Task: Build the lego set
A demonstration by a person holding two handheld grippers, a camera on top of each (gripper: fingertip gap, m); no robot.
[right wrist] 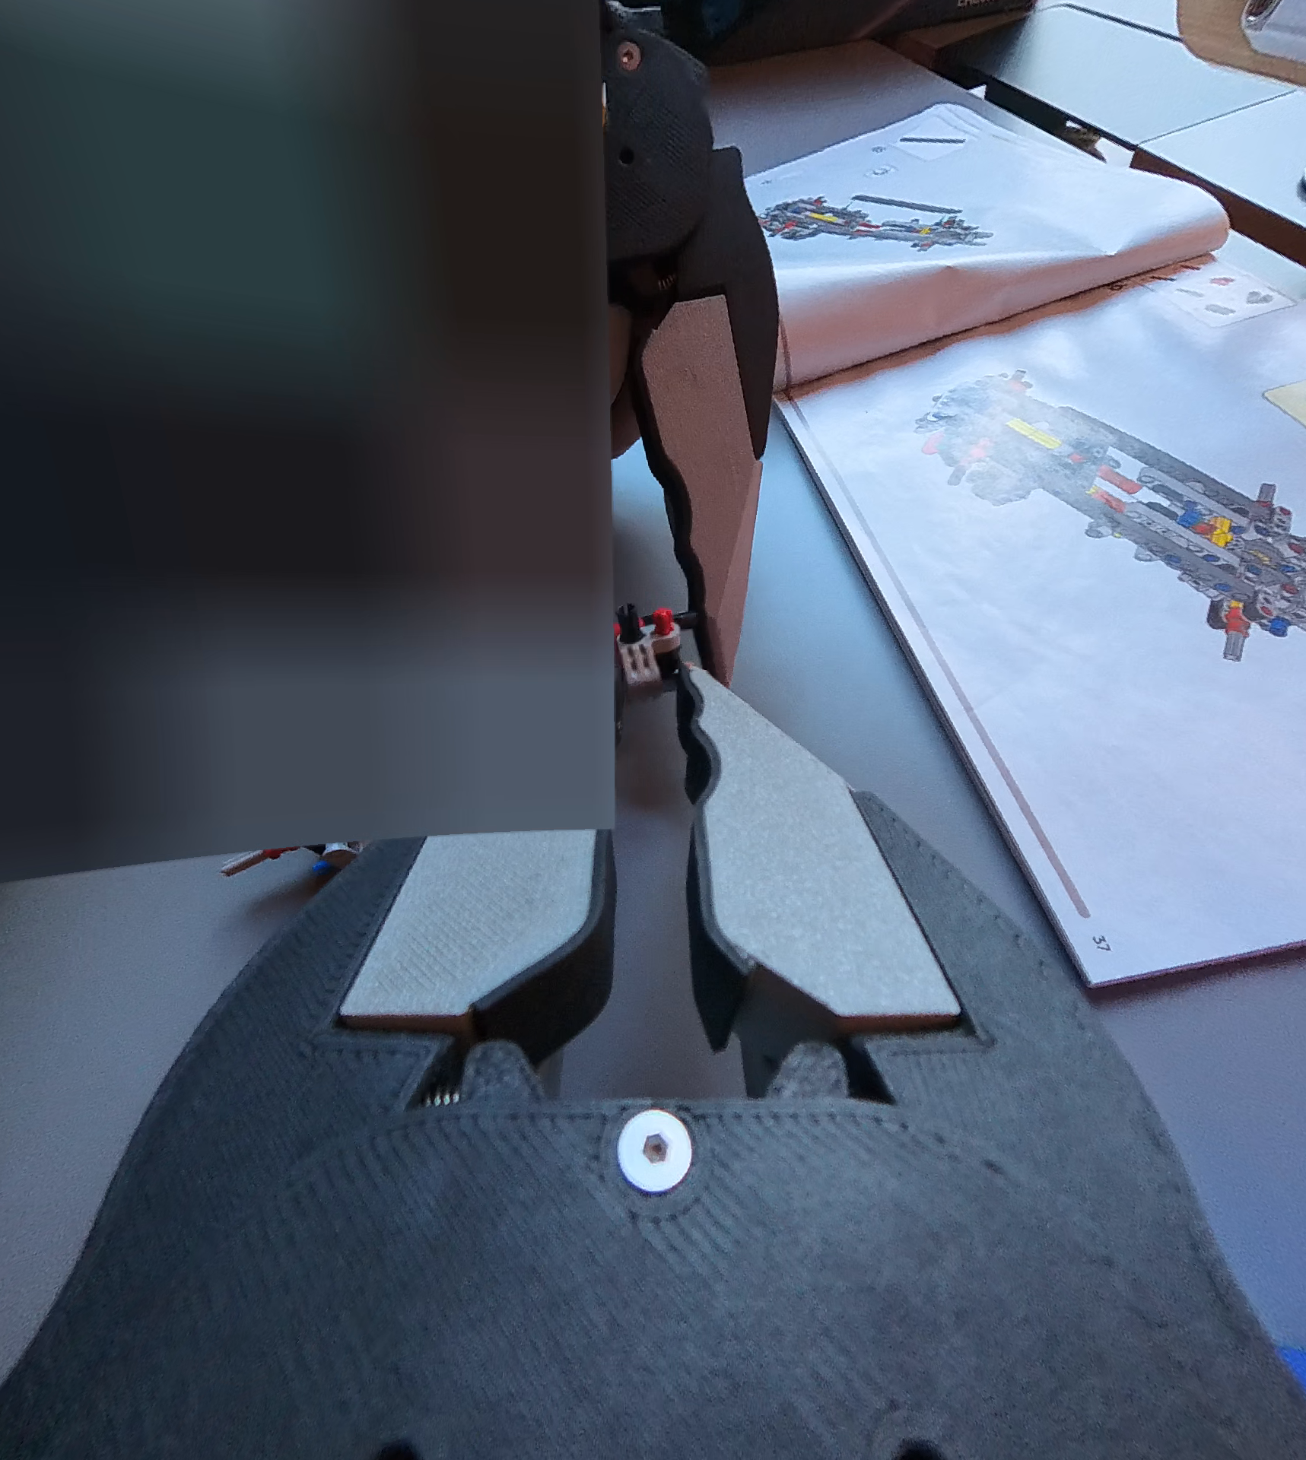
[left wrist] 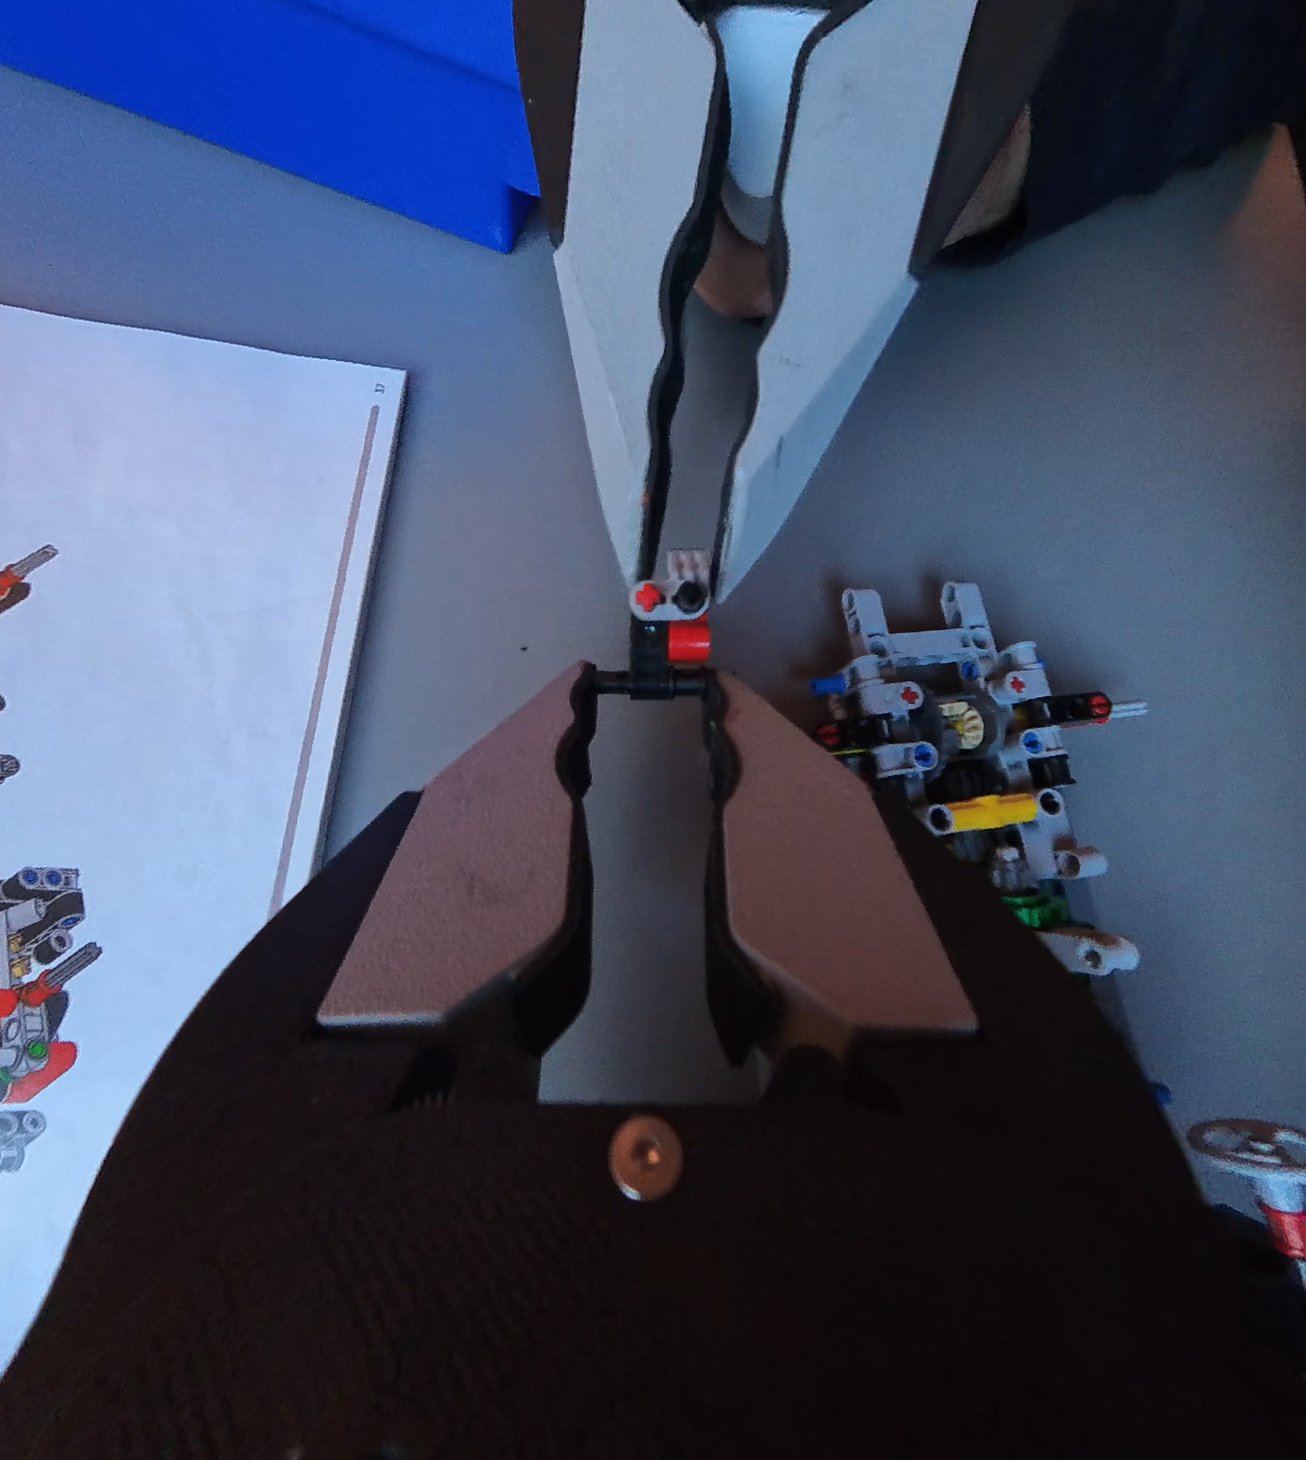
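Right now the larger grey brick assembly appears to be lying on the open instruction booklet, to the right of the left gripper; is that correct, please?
Not quite. The grey brick assembly lies on the bare grey table, not on the instruction booklet, which is on the other side of the left gripper. It is indeed to that gripper's right; the left wrist view shows this.

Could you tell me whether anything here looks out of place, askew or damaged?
Nothing stands out. The two grippers, left and right, meet tip to tip on a small brick piece above the table. The booklet lies flat and open, and the grey brick assembly looks intact.
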